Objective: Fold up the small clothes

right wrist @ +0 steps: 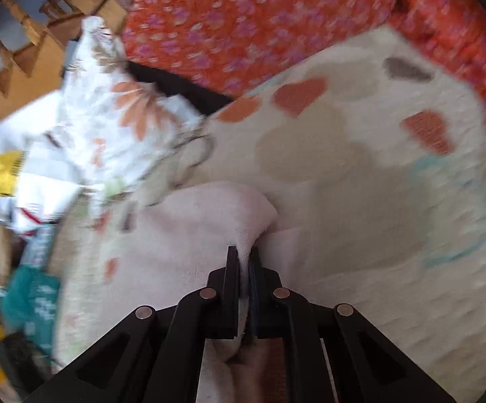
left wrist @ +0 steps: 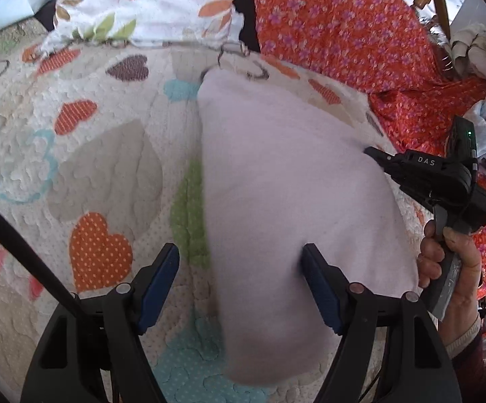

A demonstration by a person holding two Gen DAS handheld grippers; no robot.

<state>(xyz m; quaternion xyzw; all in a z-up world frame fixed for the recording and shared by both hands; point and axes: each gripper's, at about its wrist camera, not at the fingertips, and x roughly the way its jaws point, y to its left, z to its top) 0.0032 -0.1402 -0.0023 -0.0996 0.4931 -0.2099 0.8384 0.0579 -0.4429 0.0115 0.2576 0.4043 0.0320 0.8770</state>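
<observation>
A pale pink fleece garment (left wrist: 286, 181) lies on the heart-patterned quilt (left wrist: 102, 168). My left gripper (left wrist: 241, 262) is open, its jaws wide apart over the garment's near left edge, the right finger (left wrist: 320, 285) resting on the cloth. My right gripper (left wrist: 374, 152) shows in the left wrist view at the garment's right edge. In the right wrist view it (right wrist: 244, 253) is shut on a raised fold of the pink garment (right wrist: 209, 215), which hangs between the fingers. That view is blurred.
An orange floral cloth (left wrist: 343, 27) and a white flowered cloth (left wrist: 135, 3) lie at the far edge of the quilt. More crumpled clothes (left wrist: 478, 50) are piled at the right. A wooden chair (right wrist: 25, 43) stands beyond the bed.
</observation>
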